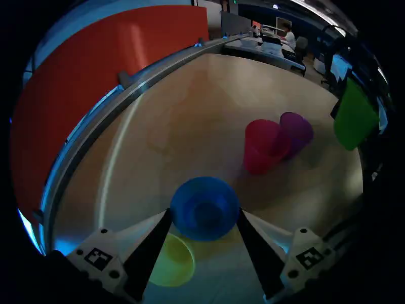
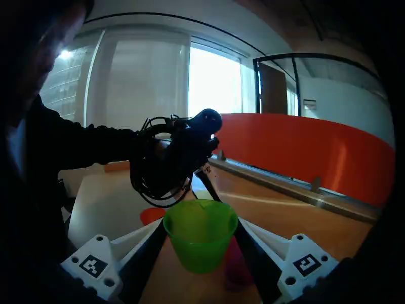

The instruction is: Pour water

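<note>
My left gripper [image 1: 205, 215] is shut on a blue cup [image 1: 205, 206], tipped so that one round end faces the camera. Just below it and a little to the left, a yellow cup [image 1: 174, 259] stands on the pale table [image 1: 192, 111]. My right gripper [image 2: 201, 225] is shut on a green cup [image 2: 201, 234], held upright in the air. In the left gripper view the green cup [image 1: 354, 114] hangs at the far right, above the table's edge. In the right gripper view a hand [image 2: 169, 152] holds the other gripper, wrapped in black cables, just behind the green cup.
A red cup [image 1: 260, 147] and a purple cup [image 1: 297, 130] stand together on the table's right half. An orange partition [image 1: 101, 66] with a metal rail [image 1: 126, 91] runs along the far side. A person in a dark sleeve [image 2: 76, 147] is at the left.
</note>
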The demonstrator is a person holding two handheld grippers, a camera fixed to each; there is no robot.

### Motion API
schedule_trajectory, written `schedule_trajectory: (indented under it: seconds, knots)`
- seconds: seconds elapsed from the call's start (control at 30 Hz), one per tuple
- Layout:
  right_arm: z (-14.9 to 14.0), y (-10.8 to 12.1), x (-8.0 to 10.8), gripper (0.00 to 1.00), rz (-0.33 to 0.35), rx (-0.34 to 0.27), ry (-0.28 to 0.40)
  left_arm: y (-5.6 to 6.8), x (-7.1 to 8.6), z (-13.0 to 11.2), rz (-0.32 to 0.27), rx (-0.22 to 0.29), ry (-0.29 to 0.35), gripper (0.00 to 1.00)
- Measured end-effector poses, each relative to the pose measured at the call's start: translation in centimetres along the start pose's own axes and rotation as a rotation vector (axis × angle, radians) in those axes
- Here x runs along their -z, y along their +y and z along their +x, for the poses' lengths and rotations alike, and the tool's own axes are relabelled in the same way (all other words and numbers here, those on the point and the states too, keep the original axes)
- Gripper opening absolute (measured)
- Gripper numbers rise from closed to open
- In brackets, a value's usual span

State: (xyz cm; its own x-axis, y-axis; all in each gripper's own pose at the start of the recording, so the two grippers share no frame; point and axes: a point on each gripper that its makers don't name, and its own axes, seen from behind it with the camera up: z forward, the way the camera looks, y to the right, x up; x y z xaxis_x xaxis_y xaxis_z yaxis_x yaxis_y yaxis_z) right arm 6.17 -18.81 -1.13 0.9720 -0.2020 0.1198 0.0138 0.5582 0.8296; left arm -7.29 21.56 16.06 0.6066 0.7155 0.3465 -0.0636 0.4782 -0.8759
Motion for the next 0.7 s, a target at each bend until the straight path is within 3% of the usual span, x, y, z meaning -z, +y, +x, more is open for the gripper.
schedule_trajectory:
  seconds: [0.7]
  knots:
    - [0.1,0.11,0.0,0.92,-0.004,0.0,0.004,0.44,-0.29,0.21,-0.006,0.011,0.017,0.89]
